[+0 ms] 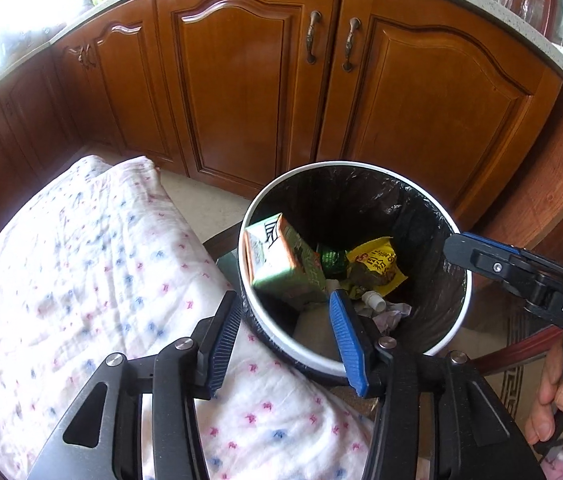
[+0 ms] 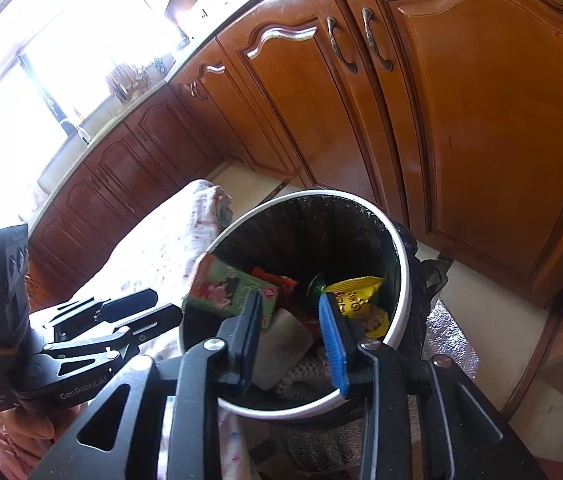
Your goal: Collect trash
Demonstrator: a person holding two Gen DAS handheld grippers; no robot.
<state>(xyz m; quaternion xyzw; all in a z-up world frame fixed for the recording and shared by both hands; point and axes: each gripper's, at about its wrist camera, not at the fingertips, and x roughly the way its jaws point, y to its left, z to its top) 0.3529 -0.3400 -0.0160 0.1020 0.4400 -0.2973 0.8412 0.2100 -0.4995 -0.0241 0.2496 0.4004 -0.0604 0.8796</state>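
Bin (image 1: 466, 304) one, white-rimmed with black liner, between a floral cloth (image 1: 81, 280) and four cabinet doors (image 1: 233, 92). Inside: one green carton (image 1: 281, 264) leaning on the near-left wall, one yellow packet (image 1: 377, 266), one green bottle (image 1: 331, 258), crumpled bits underneath. Two grippers over the rim, left (image 1: 286, 312) with jaws apart straddling the near edge, right (image 2: 290, 314) also parted above the trash, nothing pinched by either.

A white-rimmed bin (image 1: 433, 196) (black liner) holds a green carton (image 1: 281, 264) and yellow wrapper (image 1: 377, 264).
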